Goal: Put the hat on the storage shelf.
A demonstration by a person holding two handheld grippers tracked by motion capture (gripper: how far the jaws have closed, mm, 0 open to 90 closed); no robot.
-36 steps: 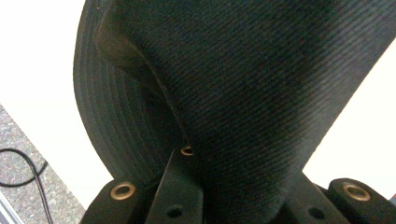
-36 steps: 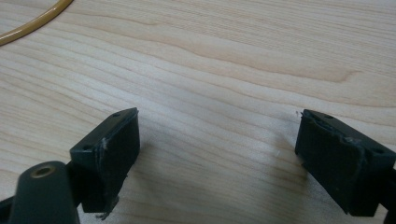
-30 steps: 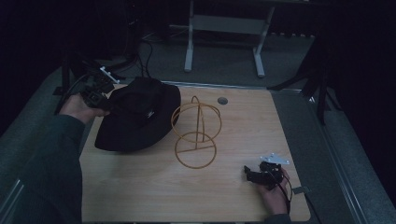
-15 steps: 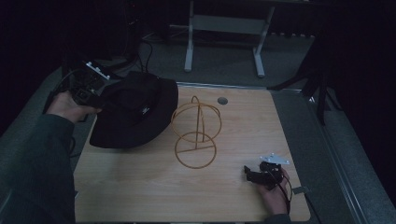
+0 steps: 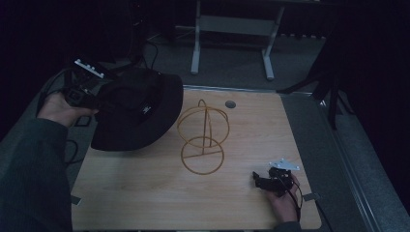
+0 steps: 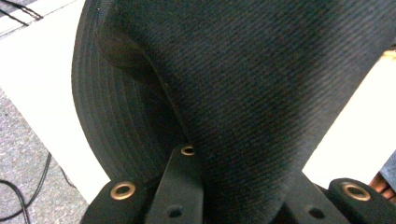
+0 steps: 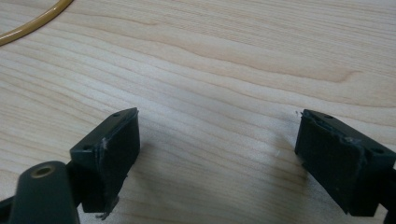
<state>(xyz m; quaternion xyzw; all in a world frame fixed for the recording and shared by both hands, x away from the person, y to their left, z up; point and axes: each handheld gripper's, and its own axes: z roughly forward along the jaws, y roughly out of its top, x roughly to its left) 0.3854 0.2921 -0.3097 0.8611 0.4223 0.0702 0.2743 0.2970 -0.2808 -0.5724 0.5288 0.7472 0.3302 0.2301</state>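
Note:
A black bucket hat (image 5: 138, 108) hangs tilted over the table's back left corner, its right brim near the wood. My left gripper (image 5: 96, 96) is shut on the hat's left side. In the left gripper view the dark fabric (image 6: 261, 93) is pinched between the jaws of the left gripper (image 6: 233, 191). A yellow wire hat stand (image 5: 203, 140) sits at mid-table, just right of the hat. My right gripper (image 5: 258, 181) rests low at the front right of the table, open. In the right gripper view the right gripper (image 7: 217, 144) has bare wood between its pads, and the stand's ring (image 7: 32, 25) curves past the top left.
The wooden table (image 5: 145, 193) has a round cable hole (image 5: 230, 104) near its back edge. A metal frame with two legs (image 5: 196, 43) stands on the floor behind. Cables (image 5: 72, 150) trail off the table's left side.
My left hand has drawn the hat up and toward the back left, lifting its left side off the table. The right hand and the wire stand have stayed still.

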